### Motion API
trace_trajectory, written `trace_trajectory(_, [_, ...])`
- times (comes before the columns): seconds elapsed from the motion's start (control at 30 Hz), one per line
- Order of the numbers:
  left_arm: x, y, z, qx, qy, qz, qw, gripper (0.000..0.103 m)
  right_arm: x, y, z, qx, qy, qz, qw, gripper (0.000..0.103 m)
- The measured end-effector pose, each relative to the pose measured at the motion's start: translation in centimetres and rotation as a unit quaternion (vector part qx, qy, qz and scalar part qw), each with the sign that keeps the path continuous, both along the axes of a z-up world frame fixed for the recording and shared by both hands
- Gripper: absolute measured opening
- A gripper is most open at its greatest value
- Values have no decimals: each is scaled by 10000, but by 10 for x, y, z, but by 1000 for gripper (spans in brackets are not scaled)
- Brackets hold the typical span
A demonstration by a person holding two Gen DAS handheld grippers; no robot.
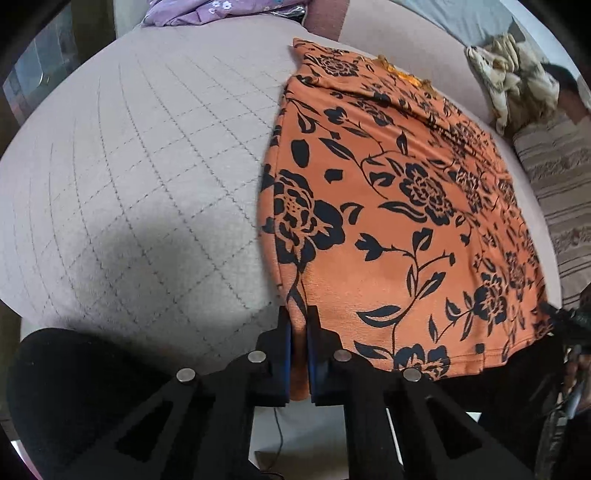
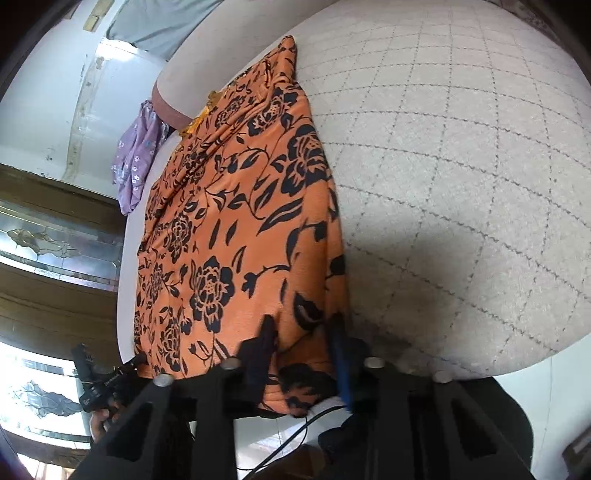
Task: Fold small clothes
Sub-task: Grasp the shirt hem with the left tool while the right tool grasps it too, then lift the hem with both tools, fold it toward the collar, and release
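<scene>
An orange garment with a black flower print (image 1: 399,206) lies folded lengthwise on a quilted beige surface (image 1: 140,177). My left gripper (image 1: 298,325) is shut on the garment's near left corner, with cloth between its blue pads. In the right wrist view the same garment (image 2: 229,229) runs away from me. My right gripper (image 2: 303,332) holds the garment's near edge; its jaws stand well apart with a thick bunch of cloth between them. My right gripper also shows at the garment's near right corner in the left wrist view (image 1: 565,317).
A purple flowered garment (image 1: 192,11) lies at the far edge of the surface and shows in the right wrist view (image 2: 136,162) too. A patterned cloth heap (image 1: 513,77) and a striped cushion (image 1: 561,192) sit to the right. A cable (image 2: 291,439) hangs below the near edge.
</scene>
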State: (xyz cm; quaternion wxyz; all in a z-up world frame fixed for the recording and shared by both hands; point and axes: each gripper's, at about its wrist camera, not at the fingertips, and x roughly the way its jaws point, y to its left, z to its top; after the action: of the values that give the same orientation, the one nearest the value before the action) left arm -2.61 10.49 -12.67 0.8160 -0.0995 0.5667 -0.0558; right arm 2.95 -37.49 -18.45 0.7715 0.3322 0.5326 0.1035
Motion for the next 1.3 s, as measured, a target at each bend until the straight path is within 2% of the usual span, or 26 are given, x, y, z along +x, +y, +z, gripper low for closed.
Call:
trace_trajectory(0.1, [-6, 3, 12, -181, -175, 5, 9997, 6, -2, -3, 2, 125, -85, -28, 9999, 16])
trace_trajectory(0.23, [-8, 3, 32, -264, -433, -14, 9987, 6, -6, -11, 18, 436, -404, -141, 9981, 16])
trace_trajectory(0.3, [-6, 1, 27, -188, -369, -24, 9991, 7, -6, -20, 23, 463, -456, -332, 9973, 19])
trace_trajectory(0.37, [-4, 0, 12, 31, -135, 16, 9999, 7, -4, -23, 19, 444, -315, -334, 9980, 21])
trace_trajectory(0.43, [-5, 0, 0, 174, 27, 41, 9998, 11, -3, -23, 12, 359, -77, -318, 9988, 41])
trace_trajectory(0.47, [-6, 0, -5, 255, 68, 72, 9996, 16, -4, -22, 10, 274, -25, -287, 9992, 70])
trace_trajectory(0.5, [-7, -1, -5, 244, 24, 75, 9997, 20, -5, -19, 9, 131, 9, -261, 9996, 77])
trace_trajectory(0.53, [-8, -2, -4, 206, 15, 37, 9998, 24, -6, -18, 9, 52, 4, -225, 9997, 77])
trace_trajectory(0.57, [-7, -3, -4, 164, 33, -21, 9999, 31, -6, -15, 8, 26, 17, -134, 9999, 76])
trace_trajectory(0.6, [-7, -4, -4, 162, 43, -54, 9998, 34, -5, -10, 7, 10, 46, -4, 10000, 73])
trace_trajectory(0.63, [-8, -7, -3, 252, 40, -90, 9996, 34, -5, -4, 7, -100, 44, 147, 9998, 59])
trace_trajectory(0.67, [-8, -9, -2, 314, 21, -144, 9994, 25, -3, 0, 6, -183, 73, 261, 9995, 37])
trace_trajectory(0.7, [-7, -10, 0, 309, -11, -173, 9994, 6, -3, 2, 5, -237, 87, 299, 9992, 16])
trace_trajectory(0.73, [-6, -9, 5, 182, -61, -200, 9996, 5, -2, 2, 6, -143, 91, 288, 9994, 8])
trace_trajectory(0.8, [-4, -5, 22, -124, -285, -105, 9995, 5, -1, -1, 14, -22, -60, 161, 9998, 8])
trace_trajectory(0.87, [-5, 4, 44, -368, -577, 1, 9977, 5, -1, -9, 29, 318, -374, -10, 9988, 8])
trace_trajectory(0.93, [-3, 8, 56, -442, -748, 51, 9962, 6, 0, -11, 42, 487, -582, -67, 9971, 8])
trace_trajectory(0.97, [0, 9, 54, -390, -725, 48, 9966, 6, 1, -13, 44, 533, -624, -102, 9966, 8])
trace_trajectory(1.03, [5, 12, 32, -250, -354, 91, 9990, 6, 4, -13, 36, 556, -541, -127, 9969, 8])
trace_trajectory(1.13, [5, 8, 1, -92, 68, 52, 9999, 6, 7, -10, 6, 598, -166, -202, 9979, 8])
trace_trajectory(1.3, [7, 11, 16, -248, -111, 26, 9996, 6, 4, -12, 2, 754, -135, -259, 9967, 8])
